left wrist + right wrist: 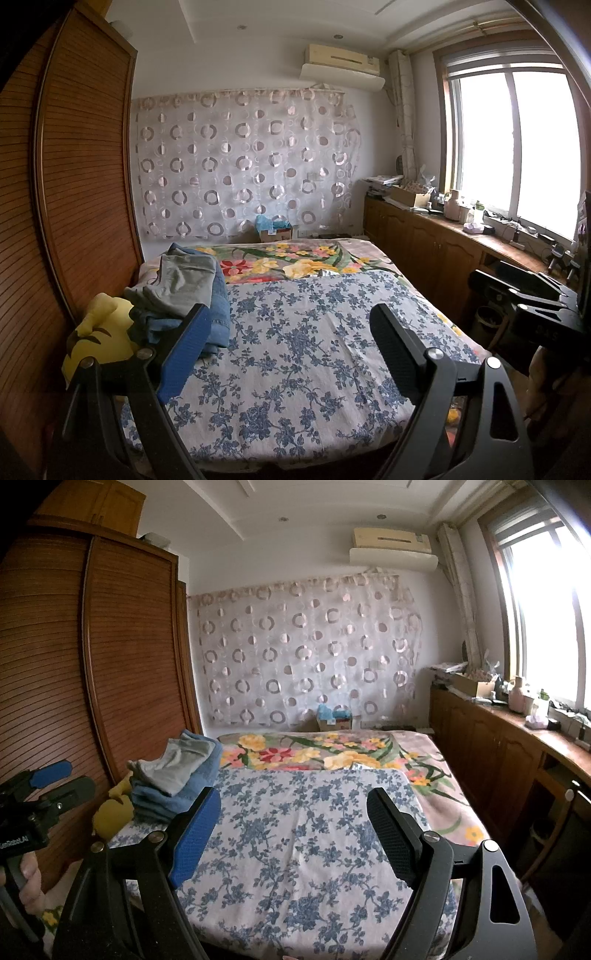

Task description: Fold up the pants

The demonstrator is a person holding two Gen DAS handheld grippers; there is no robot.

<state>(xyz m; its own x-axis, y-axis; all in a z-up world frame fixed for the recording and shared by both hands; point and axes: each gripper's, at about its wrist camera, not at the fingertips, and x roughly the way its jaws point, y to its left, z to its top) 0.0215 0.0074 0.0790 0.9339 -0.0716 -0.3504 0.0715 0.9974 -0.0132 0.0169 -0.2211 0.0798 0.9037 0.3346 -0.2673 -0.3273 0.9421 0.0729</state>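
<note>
A: Both tools are up over the foot of the bed with the blue-and-white floral cotton sheet (295, 332). The left gripper (290, 354) has its jaws spread wide, nothing between the blue pad and the black one.

B: Same story on the other side — the right gripper (293, 836) is parted wide too, only patterned sheet showing in the gap.

A: And the pants? Look to the sheet's left edge, hard against the slatted brown wooden wardrobe (74, 166). There's a pile of folded pants (188, 288), a grey-green pair on top and blue denim underneath.

B: From the right wrist view that pile (177, 775) sits well ahead of the blue pad and to its left, clear of both grippers.

A: Just beside the pile, nearer the cameras, a yellow plush toy (99, 336) lies on the sheet's edge.

B: Beyond the sheet — a bright flowered blanket (314, 755) covers the far part of the bed.
</note>
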